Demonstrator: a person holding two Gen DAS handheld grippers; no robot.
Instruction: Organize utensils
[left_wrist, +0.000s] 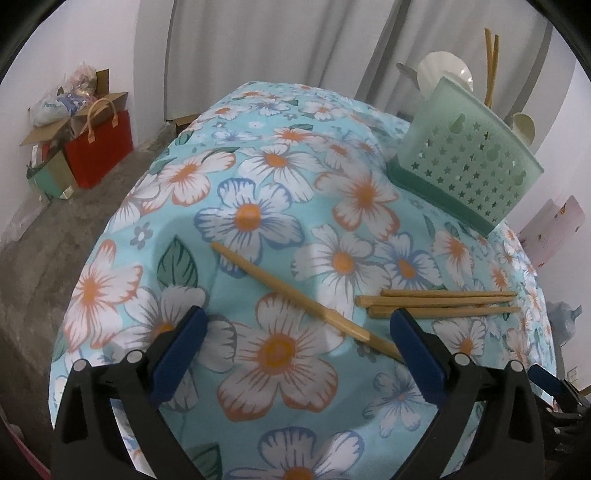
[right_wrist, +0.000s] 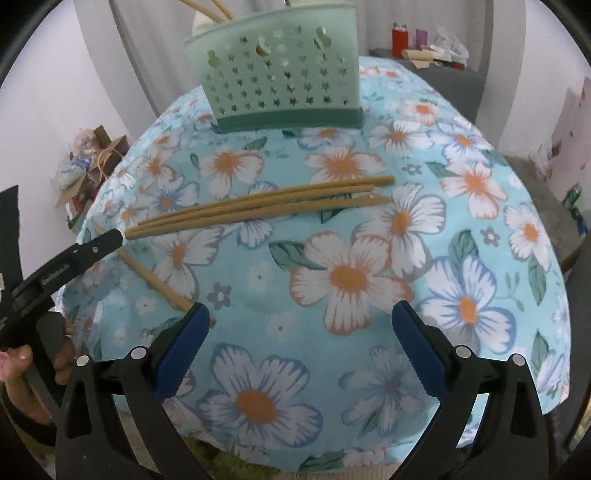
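Three wooden chopsticks (right_wrist: 258, 206) lie side by side on the floral tablecloth (right_wrist: 351, 277); the left wrist view has the same bundle (left_wrist: 439, 301) at the right. A single chopstick (left_wrist: 295, 295) lies slanted apart from them, its thick end running under my left gripper's right finger; in the right wrist view that stick (right_wrist: 162, 284) reaches my right gripper's left finger. The green star-holed utensil holder (right_wrist: 284, 77) stands at the far side, and two chopsticks (left_wrist: 491, 66) stick up from the holder (left_wrist: 469, 158). My left gripper (left_wrist: 299, 325) is open above the slanted stick. My right gripper (right_wrist: 301, 321) is open over bare cloth.
A white bowl (left_wrist: 447, 74) and a cup sit behind the holder. Boxes and a red bag (left_wrist: 99, 147) stand on the floor at the left. The left gripper's black body (right_wrist: 66, 266) and a hand reach in at the left of the right wrist view. Bottles (right_wrist: 400, 38) stand on a far surface.
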